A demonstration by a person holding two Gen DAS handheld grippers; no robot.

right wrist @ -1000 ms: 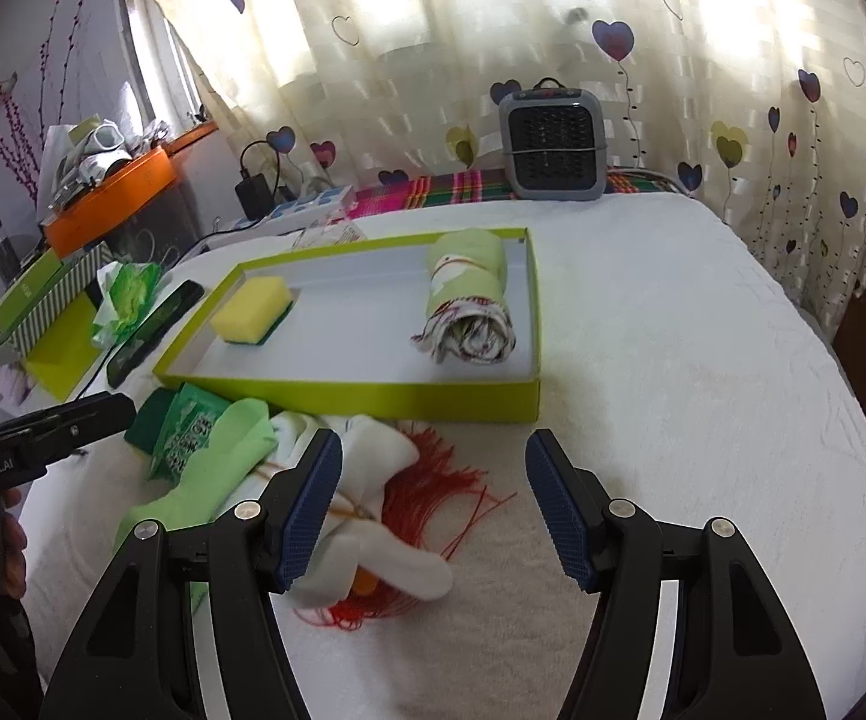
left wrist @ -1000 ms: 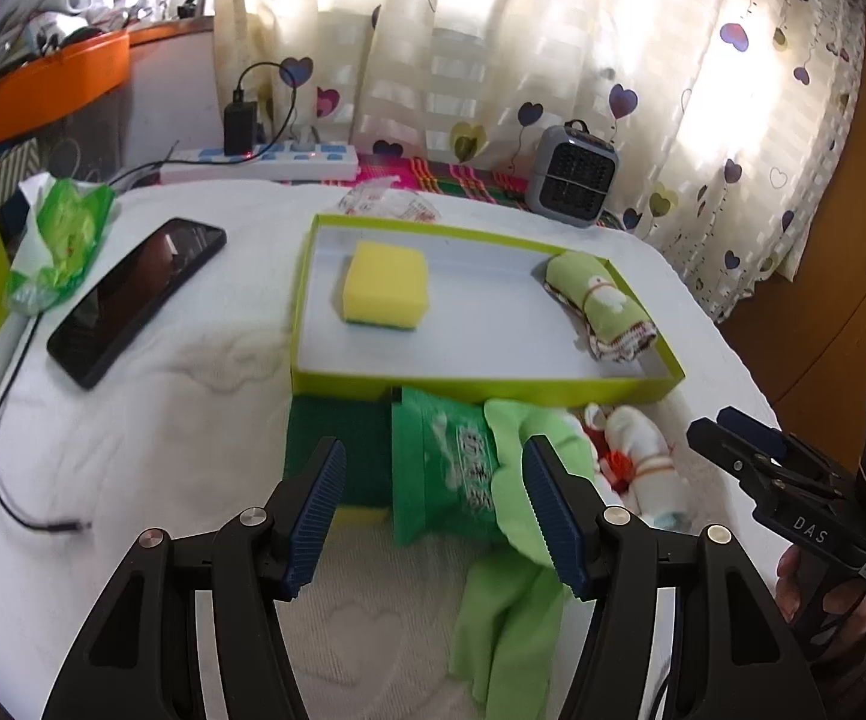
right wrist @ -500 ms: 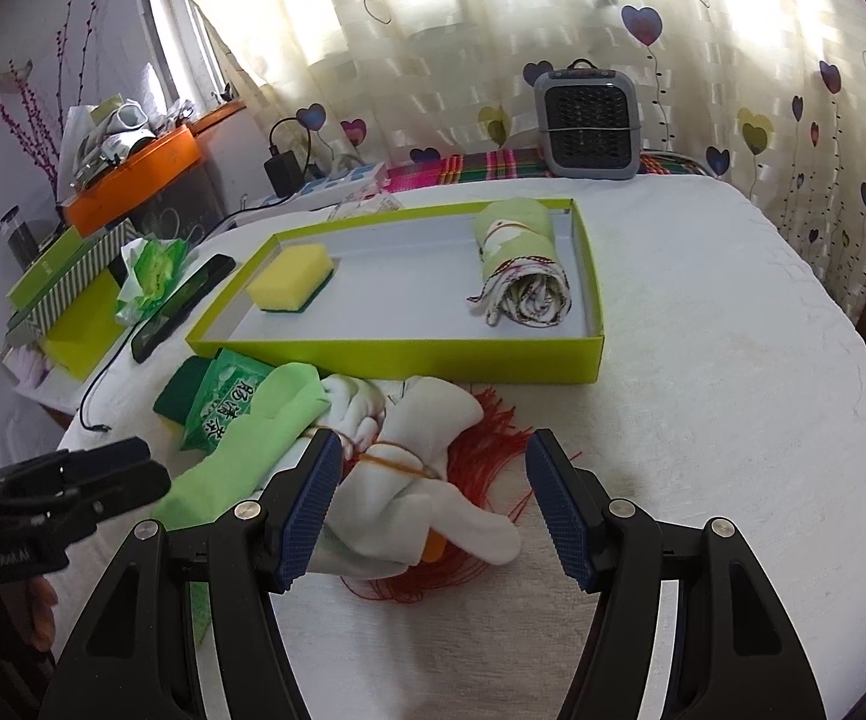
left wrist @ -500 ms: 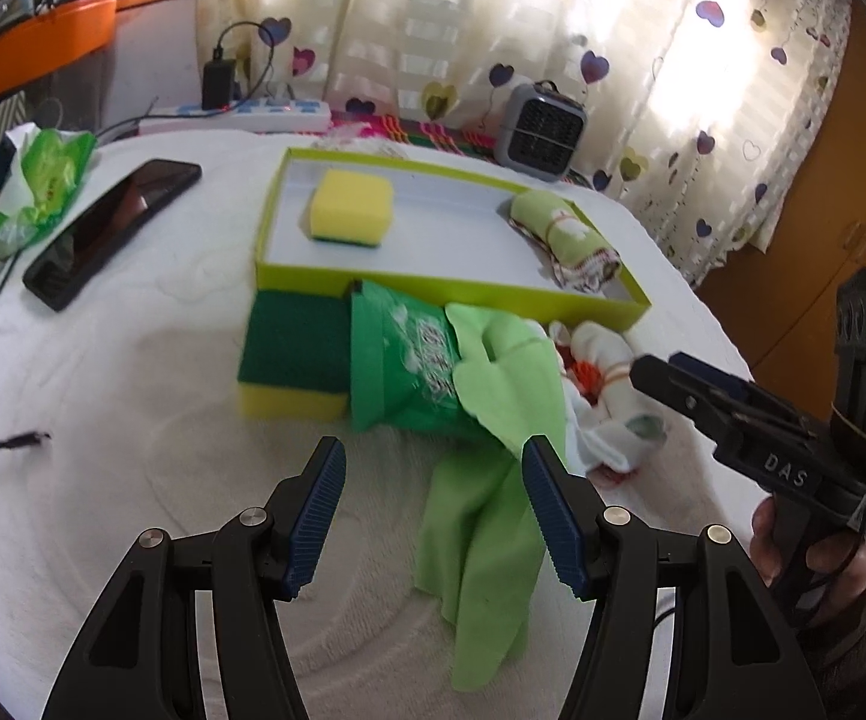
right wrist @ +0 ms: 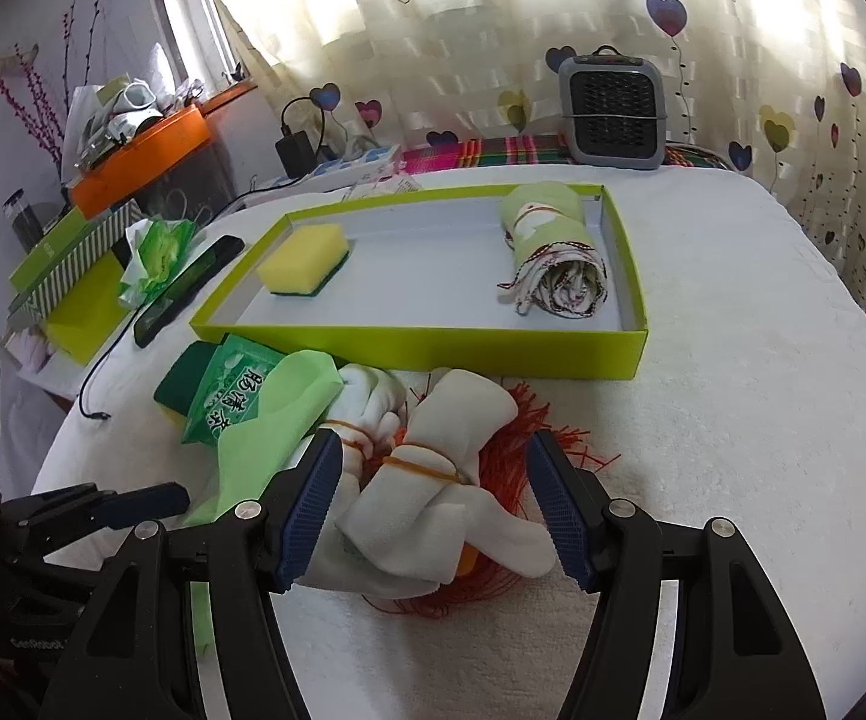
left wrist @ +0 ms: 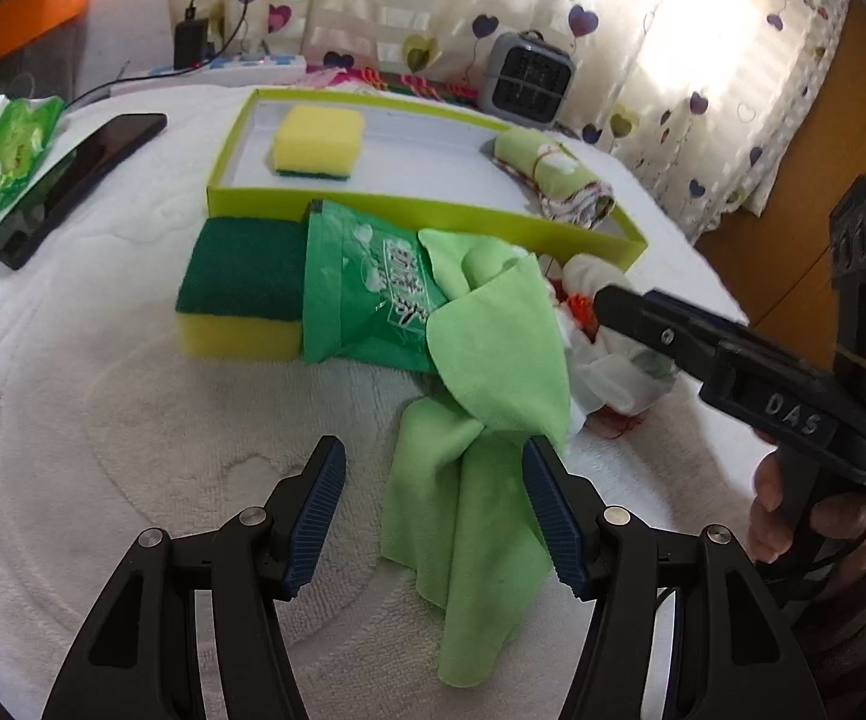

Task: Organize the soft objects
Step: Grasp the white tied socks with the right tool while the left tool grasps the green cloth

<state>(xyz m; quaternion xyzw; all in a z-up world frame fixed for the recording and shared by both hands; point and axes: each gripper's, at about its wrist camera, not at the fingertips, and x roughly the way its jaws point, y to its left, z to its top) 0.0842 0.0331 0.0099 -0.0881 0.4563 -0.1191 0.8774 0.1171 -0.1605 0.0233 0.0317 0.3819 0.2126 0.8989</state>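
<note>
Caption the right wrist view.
Open right gripper poised over white cloth bundle tied with orange bands, near lime-green cardboard tray.

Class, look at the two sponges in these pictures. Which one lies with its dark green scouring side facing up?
The sponge outside the tray, beside the green packet, shows its dark green side up. The sponge in the tray shows yellow on top.

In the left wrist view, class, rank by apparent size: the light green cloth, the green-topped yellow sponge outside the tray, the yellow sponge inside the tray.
1. Light green cloth, largest.
2. Green-topped yellow sponge outside the tray.
3. Yellow sponge inside the tray, smallest, though it lies farther off, so the two sponges may really match.
</note>
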